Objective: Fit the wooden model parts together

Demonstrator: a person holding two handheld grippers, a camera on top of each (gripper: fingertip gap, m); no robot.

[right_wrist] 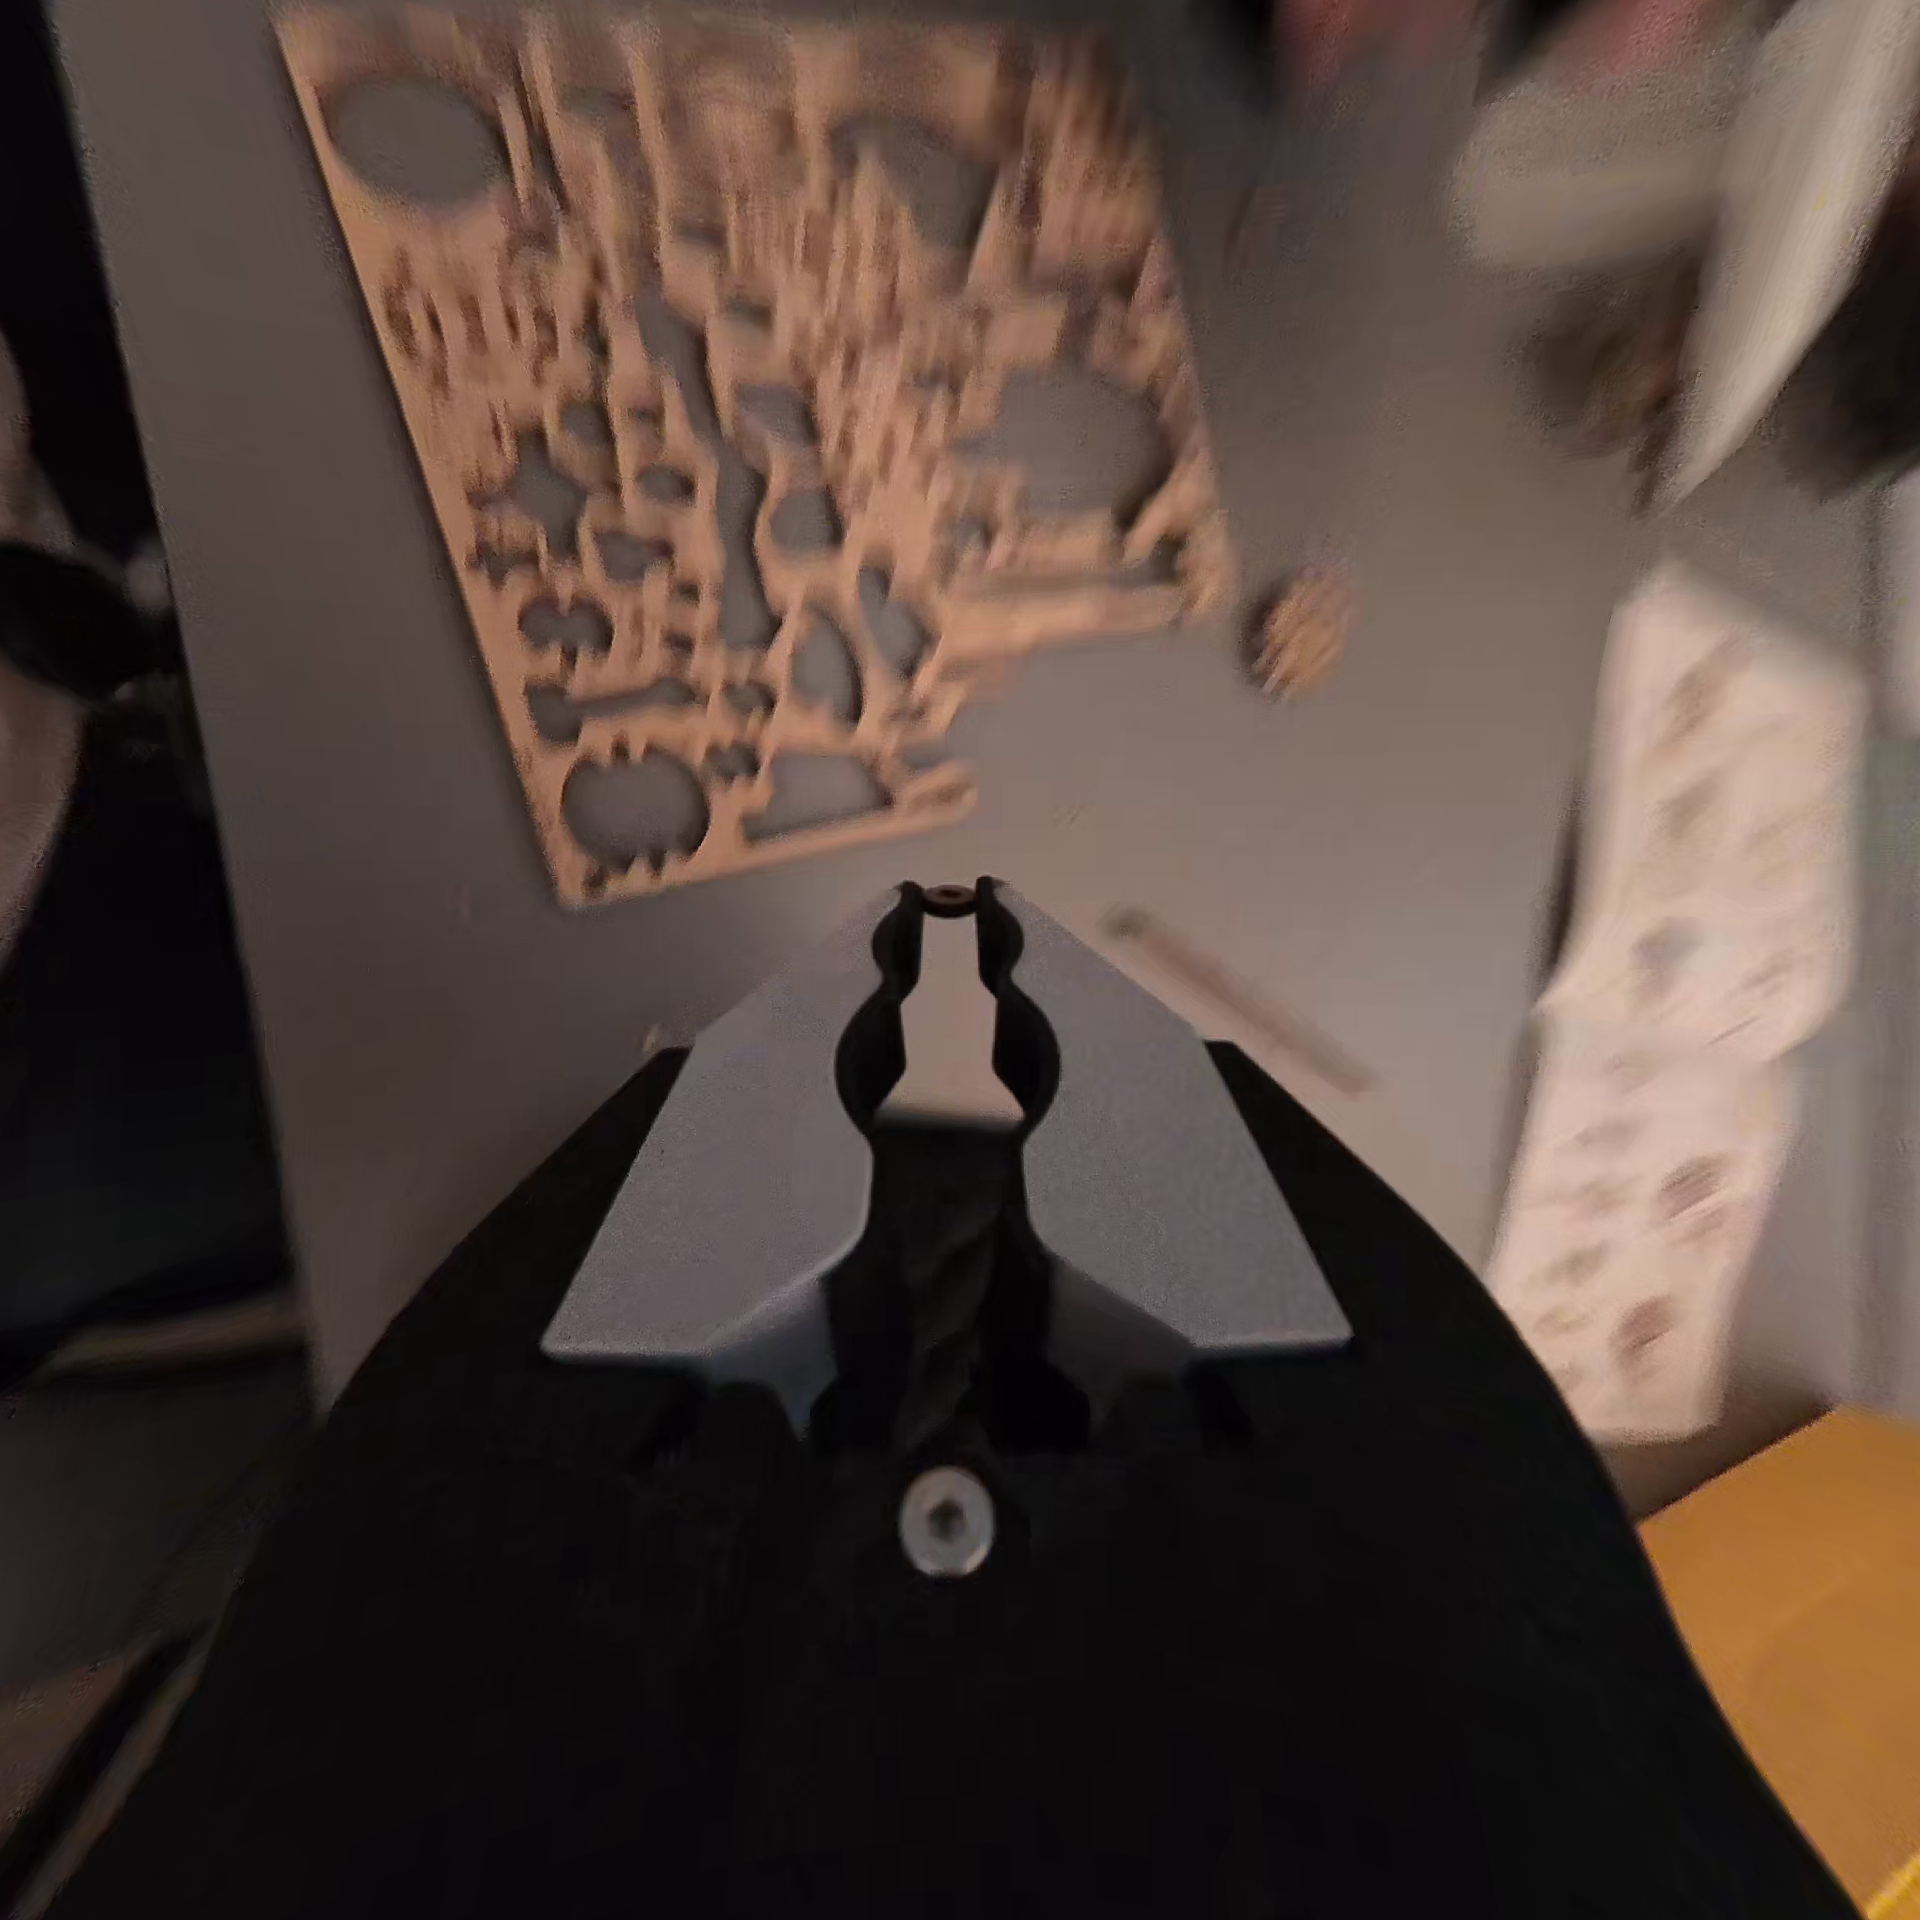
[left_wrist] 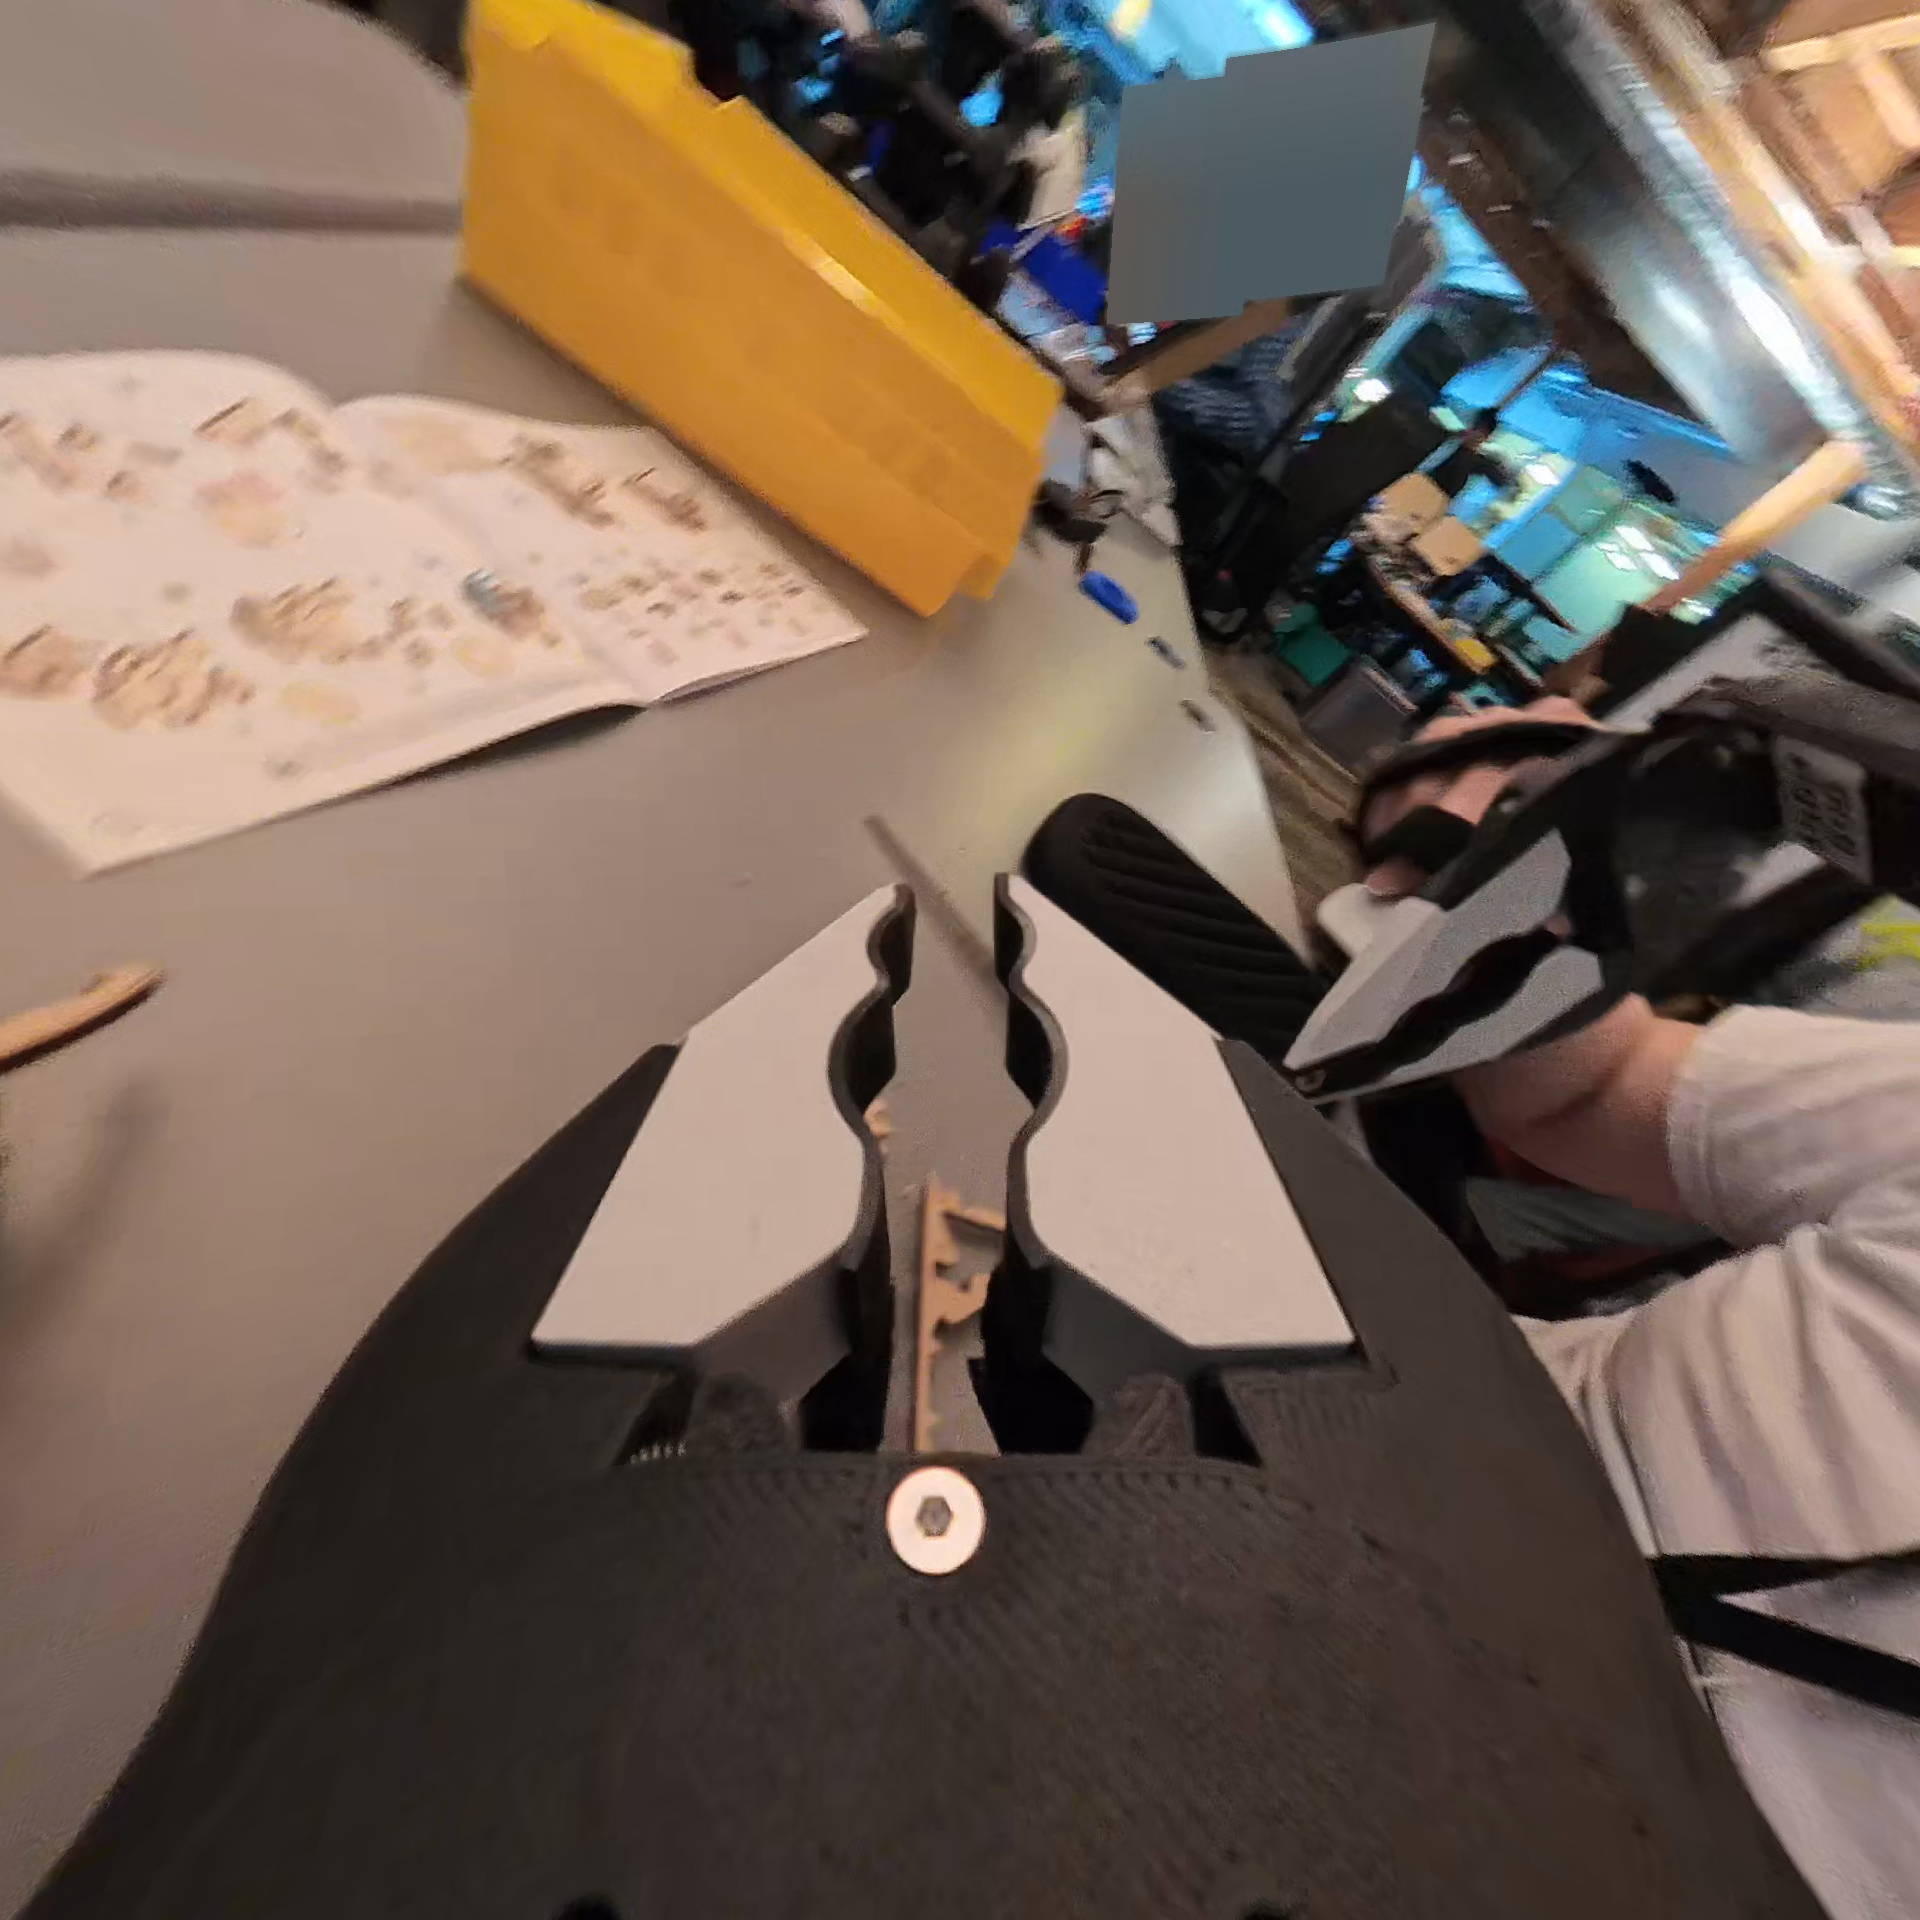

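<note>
The left gripper (left_wrist: 954, 904) has its jaws slightly apart over the grey table (left_wrist: 582, 935), with a notched wooden model part (left_wrist: 951, 1278) seen low in the gap; whether it is pinched is unclear. The right gripper (right_wrist: 948, 891) clamps a small dark round piece (right_wrist: 948, 896) at its tips. Beyond it lies the punched-out wooden sheet (right_wrist: 748, 416); an open instruction booklet (left_wrist: 343, 582) and yellow bin (left_wrist: 727, 301) lie far left.
</note>
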